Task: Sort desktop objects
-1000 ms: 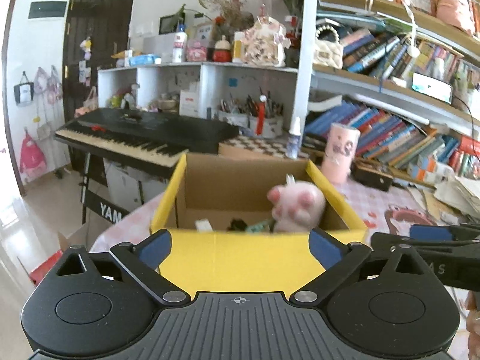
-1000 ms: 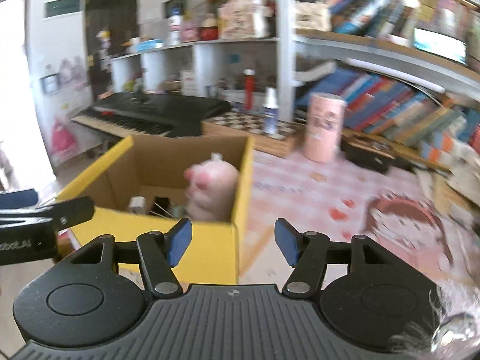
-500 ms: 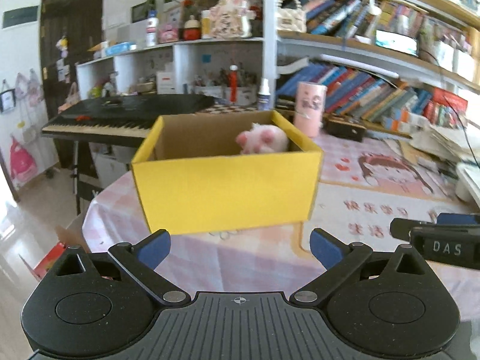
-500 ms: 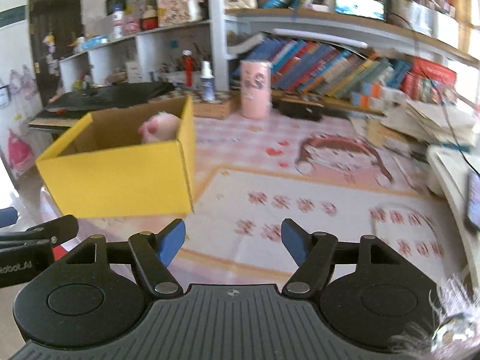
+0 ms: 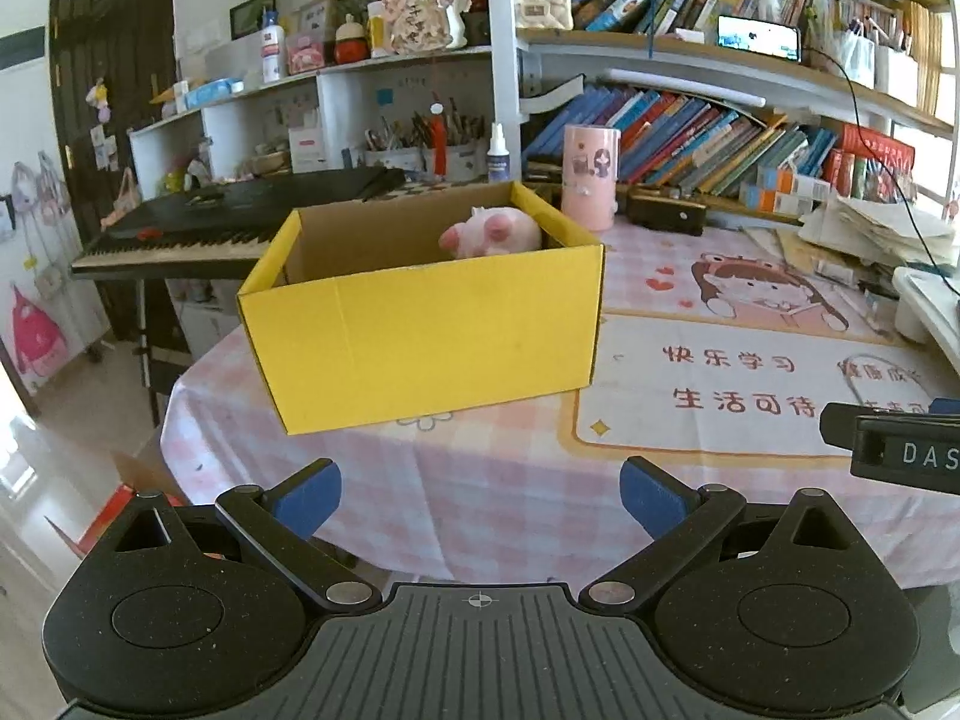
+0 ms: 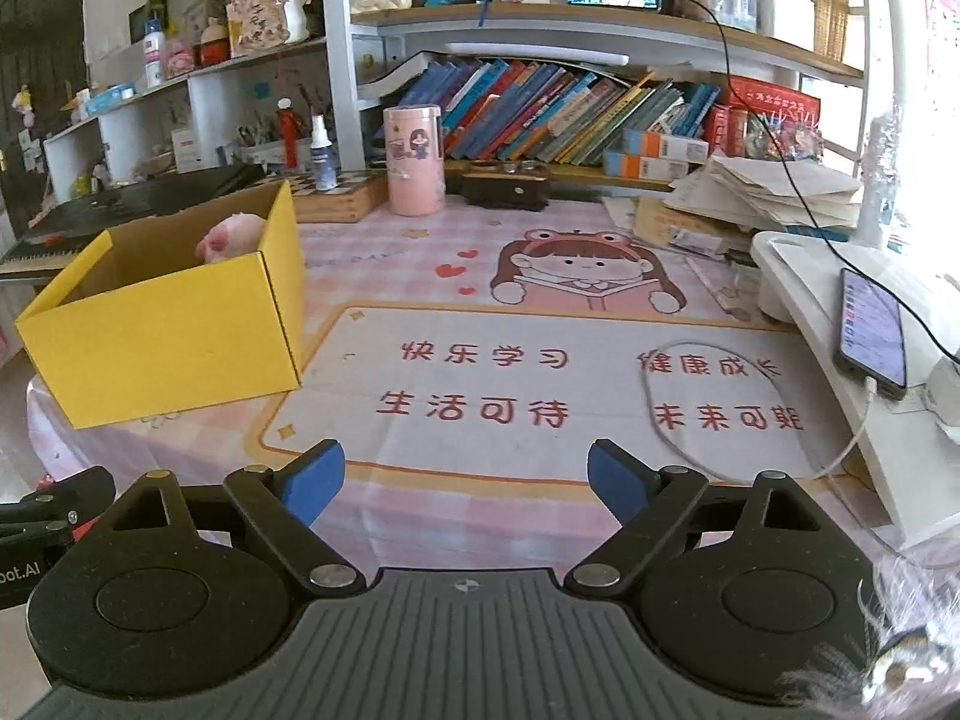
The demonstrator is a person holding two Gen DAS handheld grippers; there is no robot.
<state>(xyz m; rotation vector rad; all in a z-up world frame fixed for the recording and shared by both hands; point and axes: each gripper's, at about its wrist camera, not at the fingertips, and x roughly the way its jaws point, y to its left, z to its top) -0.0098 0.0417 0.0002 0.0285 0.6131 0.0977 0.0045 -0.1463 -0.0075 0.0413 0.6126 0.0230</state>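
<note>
- Now that both grippers have drawn back from the yellow box (image 5: 420, 336), the pink plush toy (image 5: 492, 234) lies inside it.
- Left gripper (image 5: 480, 495): spread, empty.
- Right gripper (image 6: 465, 477): opening, empty.
- Judgement: this item is sorted.

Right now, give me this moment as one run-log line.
left gripper: open, empty | right gripper: opening, empty | pink plush toy: inside yellow box | both grippers: short of box, above tablecloth
</note>
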